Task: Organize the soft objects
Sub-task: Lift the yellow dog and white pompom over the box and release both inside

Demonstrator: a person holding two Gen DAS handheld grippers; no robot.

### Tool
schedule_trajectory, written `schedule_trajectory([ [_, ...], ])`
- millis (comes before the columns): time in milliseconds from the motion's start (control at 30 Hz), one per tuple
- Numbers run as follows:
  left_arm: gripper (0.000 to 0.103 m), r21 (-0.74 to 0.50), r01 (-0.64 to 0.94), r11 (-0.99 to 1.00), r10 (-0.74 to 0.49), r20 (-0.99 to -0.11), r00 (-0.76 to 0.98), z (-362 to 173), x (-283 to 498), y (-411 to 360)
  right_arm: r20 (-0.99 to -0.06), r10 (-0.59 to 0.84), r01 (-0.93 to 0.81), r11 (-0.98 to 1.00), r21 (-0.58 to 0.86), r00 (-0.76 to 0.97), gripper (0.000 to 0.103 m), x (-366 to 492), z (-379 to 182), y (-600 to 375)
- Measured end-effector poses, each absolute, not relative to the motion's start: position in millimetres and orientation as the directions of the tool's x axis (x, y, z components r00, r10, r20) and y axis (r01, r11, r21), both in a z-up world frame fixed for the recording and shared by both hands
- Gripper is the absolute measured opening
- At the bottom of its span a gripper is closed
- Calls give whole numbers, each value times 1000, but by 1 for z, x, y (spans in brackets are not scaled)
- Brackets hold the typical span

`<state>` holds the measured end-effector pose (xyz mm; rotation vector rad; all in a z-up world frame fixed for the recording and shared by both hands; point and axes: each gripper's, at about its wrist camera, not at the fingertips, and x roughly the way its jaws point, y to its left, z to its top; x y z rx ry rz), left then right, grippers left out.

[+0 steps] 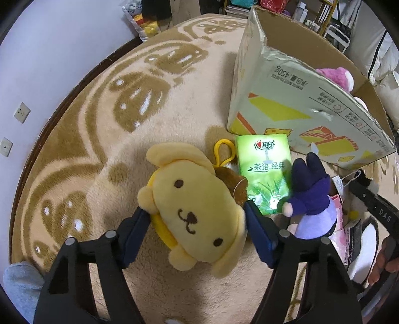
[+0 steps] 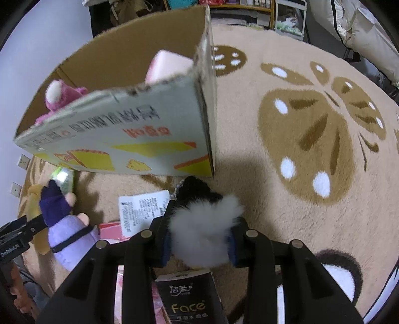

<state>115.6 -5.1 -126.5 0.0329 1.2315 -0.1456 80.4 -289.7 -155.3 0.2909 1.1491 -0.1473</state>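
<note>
Yellow plush dog (image 1: pixel 197 214) between blue pads (image 1: pixel 259 234)

I am looking into a lived-in room of a home, working down on the floor. A plush beige rug (image 2: pixel 286 194) with brown butterfly patterns covers it, wall sockets (image 1: pixel 22 112) sit low on a pale wall, and cluttered shelves (image 2: pixel 251 10) stand at the far edge. A cardboard box (image 1: pixel 294 117) and plush toys (image 1: pixel 197 211) lie about on the rug.
</note>
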Motion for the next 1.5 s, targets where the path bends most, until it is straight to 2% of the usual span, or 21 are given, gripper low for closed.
schedule_trajectory([
  [133, 68, -29, 139, 990, -78, -931, 358, -121, 108, -7, -891, 41, 254, 952, 172, 451, 36, 76, -142, -289],
  [467, 68, 19, 152, 988, -56, -879, 473, -94, 80, -12, -841, 40, 254, 945, 207, 539, 36, 64, -116, -288],
  [933, 68, 77, 130, 988, -38, -709, 705, -39, 56, -12, -735, 27, 208, 952, 226, 677, 36, 46, -65, -281],
  [1500, 68, 115, 151, 982, -57, -578, 814, -3, 60, -23, -569, -107, 169, 984, 57, 816, 36, 56, 3, -256],
])
